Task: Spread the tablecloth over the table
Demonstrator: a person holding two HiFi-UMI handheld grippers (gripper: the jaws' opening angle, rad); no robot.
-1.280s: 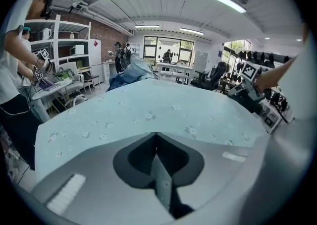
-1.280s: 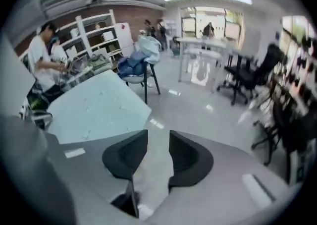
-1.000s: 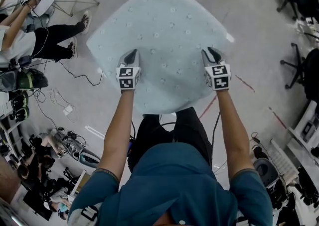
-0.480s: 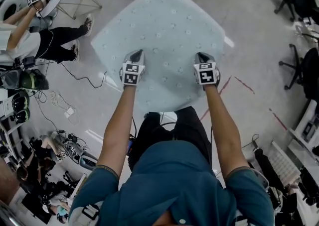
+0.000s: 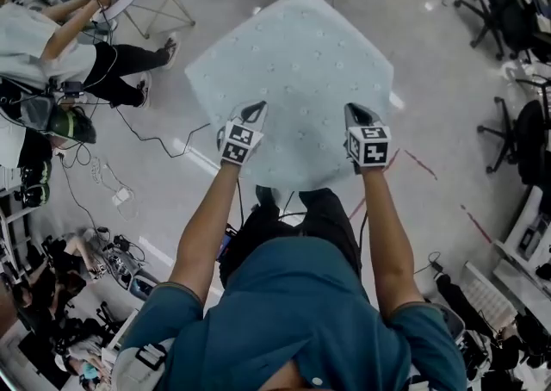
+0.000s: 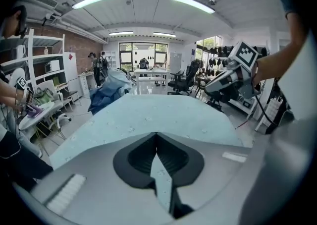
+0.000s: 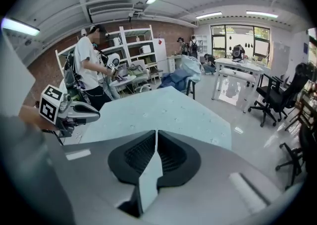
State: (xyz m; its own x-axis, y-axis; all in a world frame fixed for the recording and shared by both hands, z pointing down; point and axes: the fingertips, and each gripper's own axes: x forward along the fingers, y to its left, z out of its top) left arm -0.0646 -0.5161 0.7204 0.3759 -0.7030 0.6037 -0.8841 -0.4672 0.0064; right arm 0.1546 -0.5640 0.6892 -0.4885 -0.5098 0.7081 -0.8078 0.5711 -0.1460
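Left gripper (image 5: 256, 110): jaws clenched on tablecloth (image 5: 297, 53) edge.
Right gripper (image 5: 354, 112): jaws just closed, pinching tablecloth.
Risk: uneven pull slips the thin pinch.

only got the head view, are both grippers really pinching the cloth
Observer: Yes for the left gripper. It is shut, and its own view shows a fold of the cloth between its jaws.
Operator: and the right
Observer: The right gripper has just been closing its jaws, and they now pinch a cloth fold too.
Operator: what's past the far corner
Observer: A tall heap of blue fabric sits just beyond it.
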